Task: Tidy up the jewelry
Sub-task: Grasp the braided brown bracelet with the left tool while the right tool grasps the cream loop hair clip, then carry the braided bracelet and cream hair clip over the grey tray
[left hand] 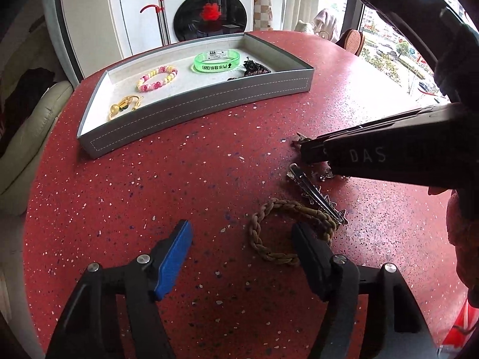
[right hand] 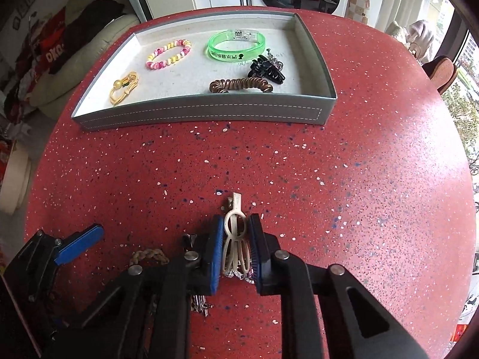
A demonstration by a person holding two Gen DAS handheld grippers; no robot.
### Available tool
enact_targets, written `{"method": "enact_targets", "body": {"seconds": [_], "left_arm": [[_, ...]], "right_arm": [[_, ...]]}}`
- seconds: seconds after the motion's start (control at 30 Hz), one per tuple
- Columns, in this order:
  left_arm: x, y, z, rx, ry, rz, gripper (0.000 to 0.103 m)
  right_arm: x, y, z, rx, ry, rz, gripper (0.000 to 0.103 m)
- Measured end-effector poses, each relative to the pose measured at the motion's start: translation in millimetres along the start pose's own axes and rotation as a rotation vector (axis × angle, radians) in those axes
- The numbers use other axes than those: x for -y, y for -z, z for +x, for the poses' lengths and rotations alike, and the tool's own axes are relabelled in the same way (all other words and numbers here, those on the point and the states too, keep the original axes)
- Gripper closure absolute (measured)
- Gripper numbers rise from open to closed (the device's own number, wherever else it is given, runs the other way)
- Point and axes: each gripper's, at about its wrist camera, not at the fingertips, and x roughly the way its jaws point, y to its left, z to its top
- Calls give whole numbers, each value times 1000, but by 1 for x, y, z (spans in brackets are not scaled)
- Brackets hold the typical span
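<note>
My right gripper (right hand: 236, 230) is shut on a cream hair clip (right hand: 236, 233) low over the red table; a silver chain piece (right hand: 239, 275) lies under it. In the left wrist view the right gripper (left hand: 305, 149) reaches in from the right. My left gripper (left hand: 242, 239) is open and empty, its right finger over a braided olive bracelet (left hand: 287, 230). A silver spiked barrette (left hand: 317, 194) lies beside the bracelet. The grey tray (right hand: 203, 113) holds a green bangle (right hand: 236, 46), a pink-yellow bead bracelet (right hand: 169, 53), a gold ring piece (right hand: 124, 88), a brown coil tie (right hand: 239, 85) and a black claw clip (right hand: 266, 68).
The round red speckled table (right hand: 359, 164) drops off at the right and left edges. A washing machine (left hand: 209, 9) stands behind the table, a cream sofa (left hand: 27, 137) at the left, a window at the right.
</note>
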Motion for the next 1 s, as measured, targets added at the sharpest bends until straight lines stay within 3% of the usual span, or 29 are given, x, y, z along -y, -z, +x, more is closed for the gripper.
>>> {"method": "enact_targets", "body": {"seconds": [0.1,0.3,0.5,0.8,1.0], "left_arm": [[2,0,-1,0,7,12,25],[10,-1,-3,0,23,41,40],[15,-2,-4,1,38,72,79],[1,-1,-13,17,107,41,79],[-13,-3,-23,38,114,5,79]], "right_arm": [[5,2,-1,4,-11,17,95],[19,10,-7,25,-48,77,96],[29,17,-17,47,-66,109,96],[38,22,-27,83,-102,148,97],[37,20,-27,80,-129,129,97]]}}
